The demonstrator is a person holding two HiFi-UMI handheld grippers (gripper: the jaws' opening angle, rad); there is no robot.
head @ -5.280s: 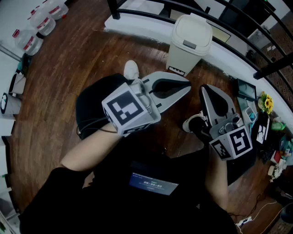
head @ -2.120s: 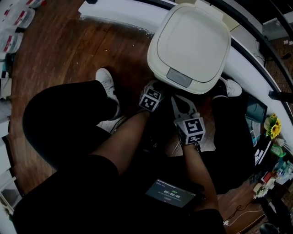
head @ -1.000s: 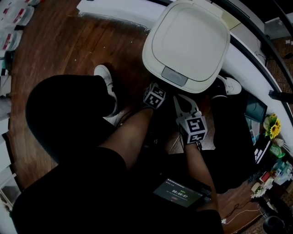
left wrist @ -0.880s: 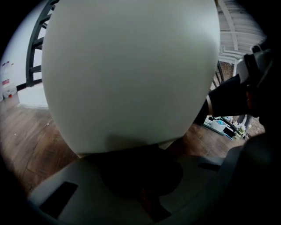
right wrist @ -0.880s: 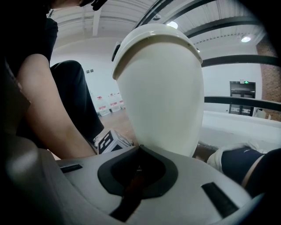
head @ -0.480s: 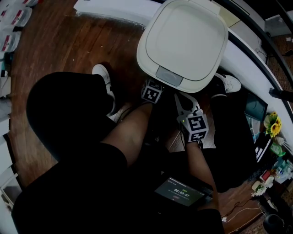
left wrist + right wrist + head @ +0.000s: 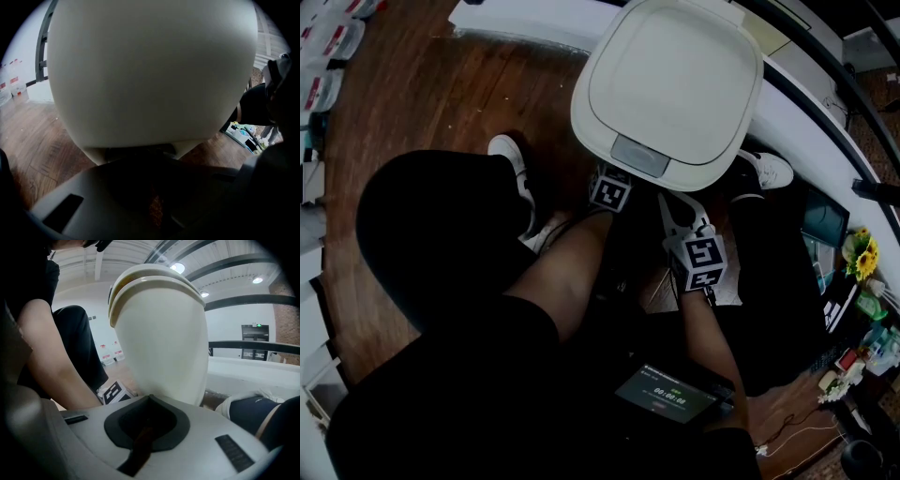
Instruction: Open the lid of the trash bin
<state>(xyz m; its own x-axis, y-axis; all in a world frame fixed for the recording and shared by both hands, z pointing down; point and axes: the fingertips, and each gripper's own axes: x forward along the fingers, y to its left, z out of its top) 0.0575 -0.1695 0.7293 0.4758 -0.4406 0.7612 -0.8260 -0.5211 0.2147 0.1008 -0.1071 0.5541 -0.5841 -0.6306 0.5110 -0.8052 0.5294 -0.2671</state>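
Okay, the trash bin (image 7: 161, 343) stands on the wood floor (image 7: 441, 103) at the far side, right in front of the crouching person. Its lid (image 7: 675, 80) is down, and the grey push tab (image 7: 639, 156) faces us on the near edge. The left gripper (image 7: 157, 154) has its jaws together, empty, and sits low against the bin's front under the lid overhang. We cannot tell if it touches. The right gripper (image 7: 149, 397) is also closed with nothing in it, just right of the left one, aimed at the bin wall but apart from it. We judge the closed jaws serve as a blunt tip for pressing the tab. Opening has not begun, and the left would have to come up to the tab.
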